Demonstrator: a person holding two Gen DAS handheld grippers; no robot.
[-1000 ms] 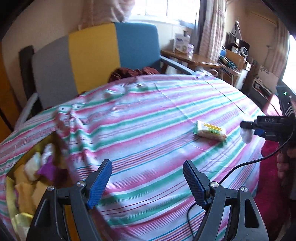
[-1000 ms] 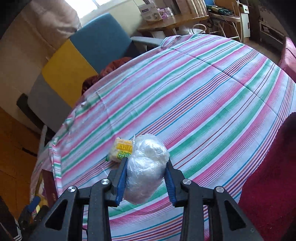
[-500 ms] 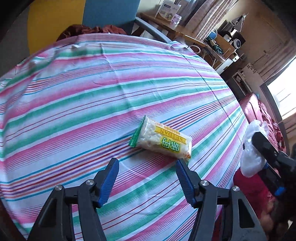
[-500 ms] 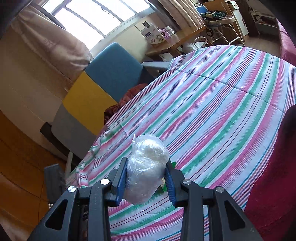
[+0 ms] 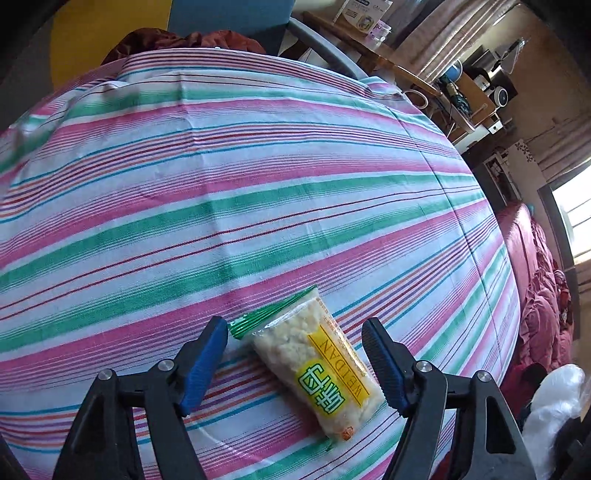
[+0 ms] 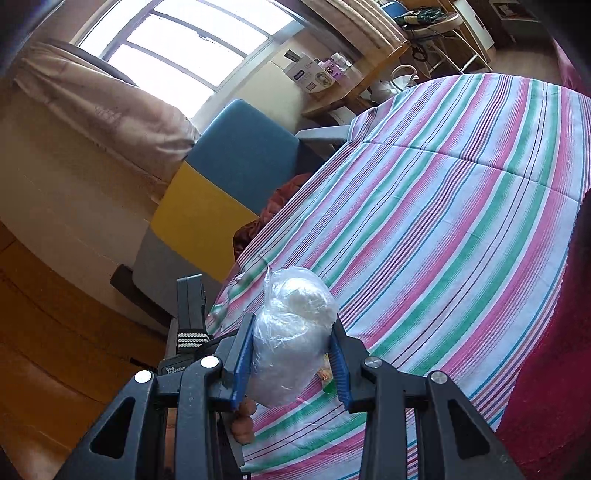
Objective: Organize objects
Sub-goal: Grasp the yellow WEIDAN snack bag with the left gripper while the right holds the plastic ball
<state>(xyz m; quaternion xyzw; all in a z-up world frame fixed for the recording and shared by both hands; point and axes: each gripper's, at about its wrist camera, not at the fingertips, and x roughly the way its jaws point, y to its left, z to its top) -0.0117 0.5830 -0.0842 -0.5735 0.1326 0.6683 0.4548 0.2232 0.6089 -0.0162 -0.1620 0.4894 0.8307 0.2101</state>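
Left wrist view looks steeply down between the left gripper (image 5: 293, 362), whose blue-padded jaws are opening with a snack packet (image 5: 321, 363) lying between them; the pads stand clear of it on either side, though the right pad is very close to the packet's edge. That packet is clear plastic with pale crumbly contents, a yellow label with green characters and a green sealed end, and it rests flat and slantwise on the surface, which is covered by a striped cloth (image 5: 258, 184) in pink, green, white and blue. At the lower right corner of this view a crumpled white plastic bundle (image 5: 554, 402) shows, off the surface's edge and above dark red bedding (image 5: 543, 317). Past the far edge of the cloth stand a chair with a yellow and blue back (image 5: 110, 33), some reddish-brown fabric (image 5: 192, 38) heaped on its seat, and a cluttered wooden desk (image 5: 465, 88). Right wrist view shows the right gripper (image 6: 291, 354) with its jaws clamped on the white plastic-wrapped bundle (image 6: 291, 332), which bulges up between the blue pads, held above the near edge of the striped cloth (image 6: 443, 221). A sliver of the packet (image 6: 325, 376) peeks out under the bundle. Beyond are the chair (image 6: 221, 184), a curtain (image 6: 103, 110) and a bright window (image 6: 184, 40).
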